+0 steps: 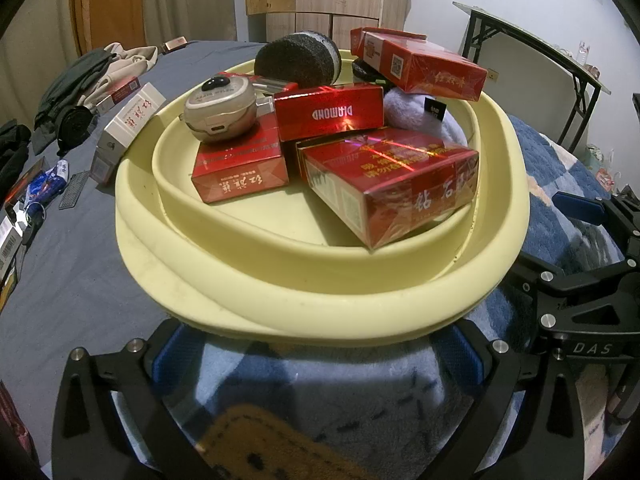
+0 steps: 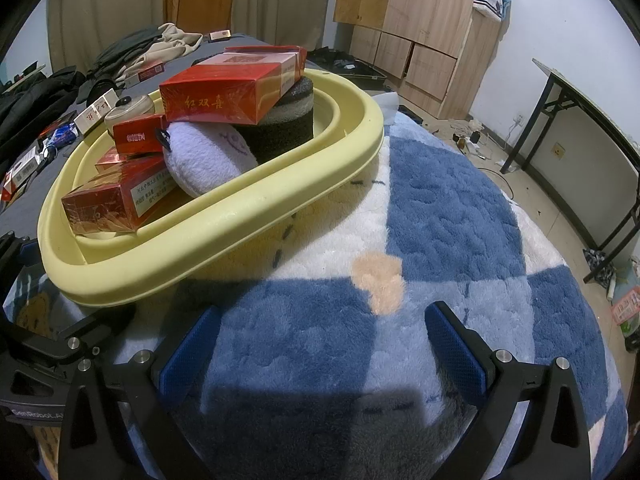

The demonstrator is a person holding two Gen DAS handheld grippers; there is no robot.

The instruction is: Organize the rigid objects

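Both grippers, left (image 1: 316, 360) and right (image 2: 320, 344), rest low on the blue fleece blanket (image 2: 440, 216), jaws apart and empty, beside the yellow basin (image 1: 320, 296) heaped with red cigarette packs (image 1: 388, 184).

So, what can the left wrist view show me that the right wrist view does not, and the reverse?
Only the left wrist view shows the grey mesh strip on the sheet and the label of the DIAMOND box. Only the right wrist view shows the wooden cabinet drawers and the cluttered floor. Both show the yellow basin, the purple plush, the round grey case and the checked blanket.
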